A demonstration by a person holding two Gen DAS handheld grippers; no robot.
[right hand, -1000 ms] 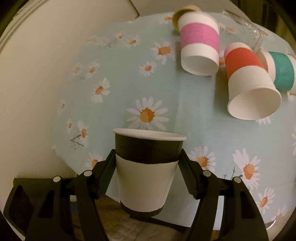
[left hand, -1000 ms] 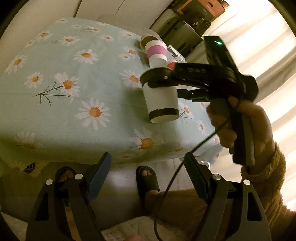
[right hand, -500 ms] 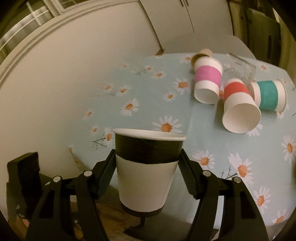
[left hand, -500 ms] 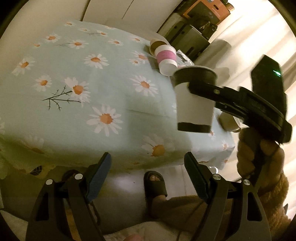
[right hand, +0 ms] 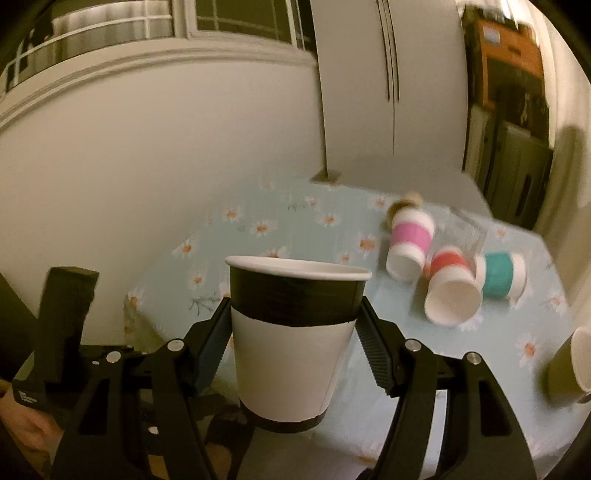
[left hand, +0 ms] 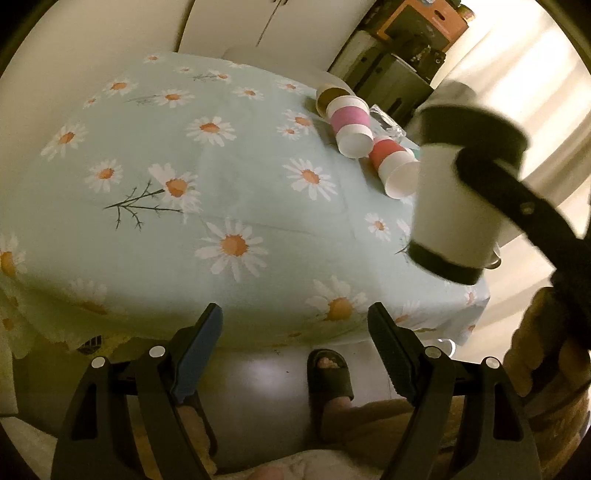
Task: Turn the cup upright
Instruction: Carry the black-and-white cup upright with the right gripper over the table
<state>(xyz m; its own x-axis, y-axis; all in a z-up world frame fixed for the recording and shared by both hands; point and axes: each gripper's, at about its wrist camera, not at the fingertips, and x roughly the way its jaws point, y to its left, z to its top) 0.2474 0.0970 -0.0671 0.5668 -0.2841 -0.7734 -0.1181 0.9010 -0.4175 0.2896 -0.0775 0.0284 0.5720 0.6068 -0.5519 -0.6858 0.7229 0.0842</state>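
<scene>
I log warm, dim yellowish lighting. A pale cream wall (right hand: 155,155) fills 10 o'clock, with a white-framed window (right hand: 155,22) along its top edge. Tall white cabinet doors (right hand: 388,74) stand at 12. A dark shelving unit topped by an orange cardboard box (right hand: 506,55) sits at 2. From the left view, pale curtains (left hand: 517,110) hang at 2; grey glossy floor (left hand: 258,387) lies at 6.
</scene>
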